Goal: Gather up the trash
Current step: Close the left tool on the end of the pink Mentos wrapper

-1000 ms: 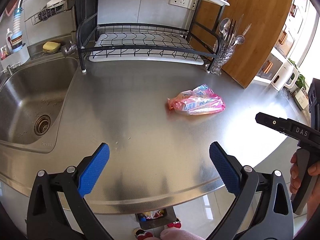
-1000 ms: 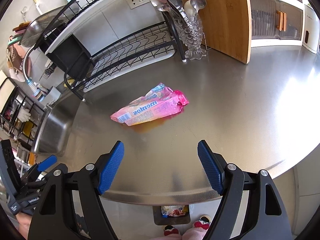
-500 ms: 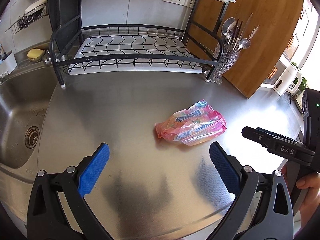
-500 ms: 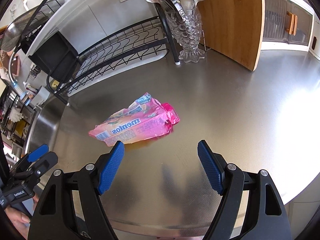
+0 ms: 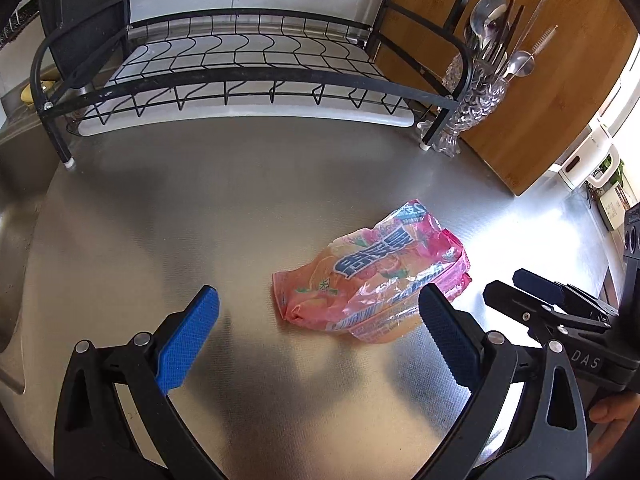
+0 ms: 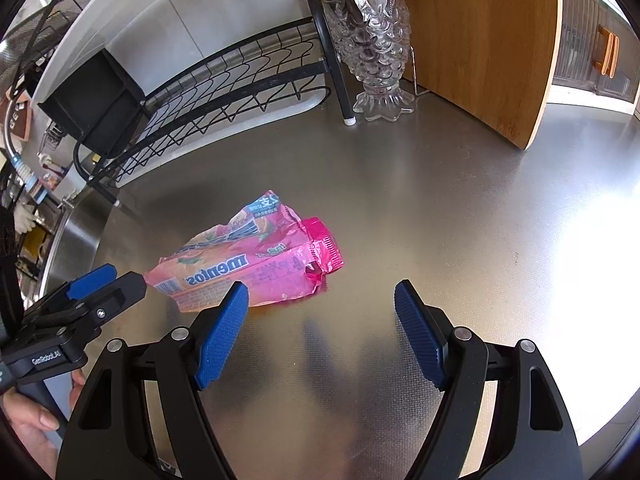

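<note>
A crumpled pink Mentos wrapper [image 5: 372,280] lies on the steel counter; it also shows in the right wrist view [image 6: 248,264]. My left gripper [image 5: 316,336] is open and empty, with the wrapper just ahead, near its right finger. My right gripper [image 6: 320,332] is open and empty, with the wrapper just beyond its left finger. Each gripper shows in the other's view: the right gripper [image 5: 560,312] at the right edge, the left gripper [image 6: 80,300] at the left edge.
A black dish rack [image 5: 240,76] stands at the back of the steel counter [image 5: 200,208]. A glass fish-shaped cutlery holder [image 6: 376,48] and a leaning wooden cutting board [image 6: 492,40] stand at the back right. The sink [image 5: 12,240] lies to the left.
Both grippers have moved forward over the counter toward the wrapper, which now lies close in front of their fingers. Both stayed open. The wrapper has not moved.
</note>
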Tool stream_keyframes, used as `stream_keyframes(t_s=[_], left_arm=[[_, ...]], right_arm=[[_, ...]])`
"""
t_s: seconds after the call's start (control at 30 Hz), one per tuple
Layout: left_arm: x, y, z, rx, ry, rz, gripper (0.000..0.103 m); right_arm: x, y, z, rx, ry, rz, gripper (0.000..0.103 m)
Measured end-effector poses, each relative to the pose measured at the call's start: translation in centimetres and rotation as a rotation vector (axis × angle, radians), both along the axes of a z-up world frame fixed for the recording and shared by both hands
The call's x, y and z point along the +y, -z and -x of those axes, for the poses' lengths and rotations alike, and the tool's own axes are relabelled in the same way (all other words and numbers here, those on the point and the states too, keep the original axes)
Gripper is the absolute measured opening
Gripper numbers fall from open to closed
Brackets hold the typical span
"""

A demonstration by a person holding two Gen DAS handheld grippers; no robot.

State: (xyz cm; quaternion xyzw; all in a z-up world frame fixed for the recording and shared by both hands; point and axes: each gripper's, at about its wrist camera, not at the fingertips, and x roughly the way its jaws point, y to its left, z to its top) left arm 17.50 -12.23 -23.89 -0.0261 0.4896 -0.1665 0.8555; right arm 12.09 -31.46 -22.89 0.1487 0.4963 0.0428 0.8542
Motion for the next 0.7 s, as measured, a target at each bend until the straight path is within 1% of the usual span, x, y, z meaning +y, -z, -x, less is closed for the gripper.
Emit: stream_keyframes(t_s=[0.03, 0.07, 0.1, 0.13, 0.17, 0.2, 0.23, 0.27, 0.3, 0.33, 0.37, 0.4, 0.47, 0.5, 0.53, 0.57, 0.6, 0.7], left_arm=[[-0.3, 0.3, -0.2, 0.004, 0.008, -0.002, 0.094], [-0.7, 0.7, -0.4, 0.008, 0.021, -0.009, 0.089], [-1.0, 1.0, -0.5, 0.015, 0.036, -0.017, 0.077], [-1.3, 1.4, -0.6, 0.026, 0.048, -0.024, 0.069], [-1.6, 1.7, -0.7, 0.032, 0.052, -0.035, 0.056], [-1.8, 1.9, -0.7, 0.020, 0.046, -0.054, 0.045], [-2.1, 2.0, -0.7, 0.013, 0.053, -0.072, 0.040], [-2.3, 2.0, -0.7, 0.007, 0.065, -0.080, 0.031], [-2.5, 2.1, -0.8, 0.011, 0.077, -0.077, 0.022], [-2.6, 2.1, -0.9, 0.016, 0.085, -0.073, 0.017], [-2.7, 2.1, -1.0, 0.020, 0.088, -0.077, 0.008], [-2.7, 2.1, -1.1, 0.028, 0.085, -0.080, 0.001], [-2.2, 1.4, -0.9, 0.009, 0.075, -0.054, 0.002], [-1.8, 0.8, -0.7, -0.009, 0.072, -0.043, 0.009], [-1.6, 0.2, -0.6, -0.025, 0.073, -0.037, 0.019], [-1.4, -0.3, -0.6, -0.044, 0.075, -0.036, 0.043], [-1.4, -0.8, -0.5, -0.069, 0.081, -0.042, 0.058], [-2.5, -1.7, -1.0, -0.116, 0.133, -0.077, 0.059]], right_arm=[[0.1, 0.2, -0.1, 0.002, -0.005, 0.008, 0.076], [0.2, 0.4, -0.2, 0.005, -0.010, 0.015, 0.076], [0.2, 0.5, -0.2, 0.007, -0.013, 0.017, 0.076], [0.2, 0.6, -0.2, 0.008, -0.015, 0.014, 0.076], [0.1, 0.7, -0.1, 0.010, -0.014, 0.012, 0.075], [0.1, 0.7, -0.1, 0.010, -0.013, 0.012, 0.075], [0.0, 0.8, 0.0, 0.011, -0.013, 0.011, 0.075], [-0.1, 0.8, 0.0, 0.012, -0.014, 0.010, 0.075], [-0.1, 0.8, 0.1, 0.014, -0.013, 0.009, 0.075], [-0.3, 0.9, 0.2, 0.017, -0.011, 0.007, 0.075], [-0.4, 0.9, 0.2, 0.021, -0.009, 0.005, 0.075], [-0.5, 1.0, 0.3, 0.024, -0.006, 0.002, 0.075], [-0.7, 1.2, 0.4, 0.032, -0.004, -0.007, 0.071], [-0.7, 1.2, 0.4, 0.035, -0.001, -0.013, 0.071], [-0.8, 1.2, 0.4, 0.032, 0.001, -0.021, 0.071], [-0.9, 1.0, 0.5, 0.024, 0.003, -0.025, 0.071], [-0.9, 0.9, 0.5, 0.018, 0.006, -0.027, 0.071], [-1.1, 0.7, 0.2, 0.016, 0.009, -0.038, 0.071]])
